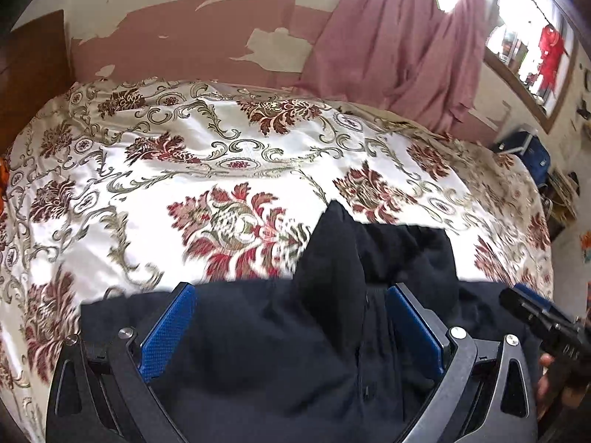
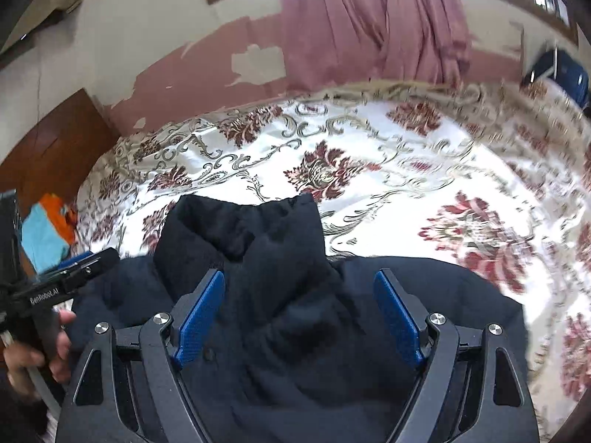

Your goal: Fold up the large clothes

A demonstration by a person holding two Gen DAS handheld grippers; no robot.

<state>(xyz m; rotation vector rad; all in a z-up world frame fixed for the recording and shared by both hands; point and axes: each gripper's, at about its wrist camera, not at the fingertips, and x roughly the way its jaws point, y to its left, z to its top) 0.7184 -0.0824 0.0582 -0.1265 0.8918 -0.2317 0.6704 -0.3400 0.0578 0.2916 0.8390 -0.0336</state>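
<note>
A dark navy padded jacket (image 1: 280,332) lies on the near part of a bed, bunched up, with a folded part rising in a peak (image 1: 332,229). My left gripper (image 1: 291,310) hangs over it with its blue pads (image 1: 168,328) wide apart and not pressing the cloth. In the right wrist view the same jacket (image 2: 288,295) fills the lower middle, its raised collar or sleeve end (image 2: 247,221) pointing away. My right gripper (image 2: 301,295) is open above it, pads (image 2: 399,317) clear of the fabric. Each gripper shows at the edge of the other's view: the right gripper (image 1: 539,317) and the left gripper (image 2: 74,280).
The bed wears a white bedspread (image 1: 166,170) with red flowers and gold scrolls. Behind it are a peeling pink wall, a pink curtain (image 1: 391,48) and a window. A blue case (image 2: 565,70) stands at the far right. Orange and light blue cloth (image 2: 48,229) lies by the wooden headboard (image 2: 48,155). A hand (image 2: 33,358) holds the left gripper's handle.
</note>
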